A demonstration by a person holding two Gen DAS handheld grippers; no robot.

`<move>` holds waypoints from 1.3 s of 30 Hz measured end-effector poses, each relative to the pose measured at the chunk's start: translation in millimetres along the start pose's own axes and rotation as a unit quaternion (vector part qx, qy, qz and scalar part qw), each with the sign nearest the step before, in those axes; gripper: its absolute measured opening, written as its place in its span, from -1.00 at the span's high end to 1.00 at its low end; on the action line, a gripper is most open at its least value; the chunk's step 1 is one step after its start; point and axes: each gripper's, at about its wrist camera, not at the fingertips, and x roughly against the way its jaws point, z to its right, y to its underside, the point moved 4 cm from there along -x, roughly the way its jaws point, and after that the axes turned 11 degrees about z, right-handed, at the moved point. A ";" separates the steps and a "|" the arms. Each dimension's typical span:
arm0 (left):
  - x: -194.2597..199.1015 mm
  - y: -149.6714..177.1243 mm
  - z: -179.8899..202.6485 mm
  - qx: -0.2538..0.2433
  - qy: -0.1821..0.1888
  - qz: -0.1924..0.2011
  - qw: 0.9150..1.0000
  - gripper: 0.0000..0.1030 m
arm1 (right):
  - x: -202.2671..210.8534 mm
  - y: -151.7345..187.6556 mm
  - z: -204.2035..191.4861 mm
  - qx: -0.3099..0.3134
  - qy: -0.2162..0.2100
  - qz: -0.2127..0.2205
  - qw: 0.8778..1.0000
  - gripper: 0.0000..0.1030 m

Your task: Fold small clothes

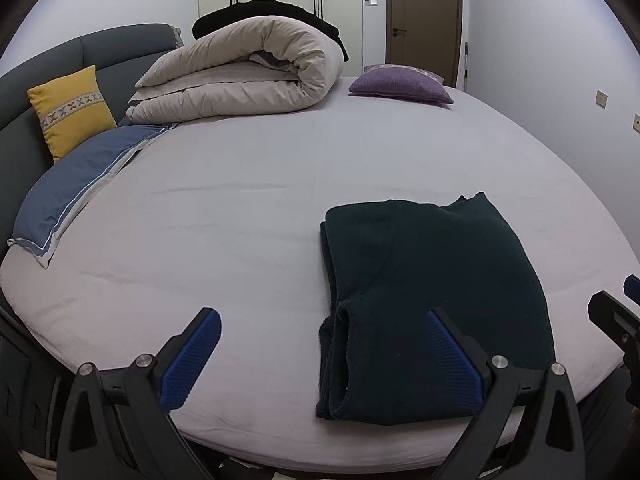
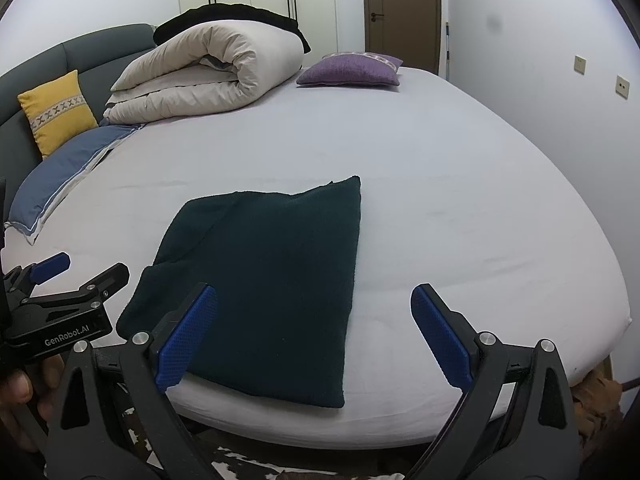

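Bed (image 1: 280, 184): broad pale sheet, largely bare, bearing all items. At its far end lies a rolled beige duvet (image 1: 240, 76), with a blue pillow (image 1: 76, 188) and a yellow cushion (image 1: 72, 108) by the headboard and a purple cushion (image 1: 400, 84) further off.

Dark green garment (image 2: 268, 280): lies flat on the near part of the bed, close to its edge, already folded into a compact rectangle with stacked layers showing along one side. Judged folded, or nearly so; at most a final fold or tidying is left.

Left gripper (image 1: 322, 354): jaws wide apart, empty, hovering over the garment's near left edge.

Right gripper (image 2: 314, 330): jaws likewise apart, holding nothing, above the garment's near right edge.
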 end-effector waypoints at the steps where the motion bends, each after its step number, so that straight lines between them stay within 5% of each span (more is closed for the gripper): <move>1: 0.1 0.0 -0.2 0.001 0.000 0.000 1.000 -1.00 | -0.6 0.1 -0.5 0.000 0.000 0.000 1.000 -0.92; 39: -1.2 1.9 -1.9 0.004 0.000 -0.004 1.000 -1.00 | -6.5 5.9 -9.2 -0.001 0.004 -0.006 1.000 -0.92</move>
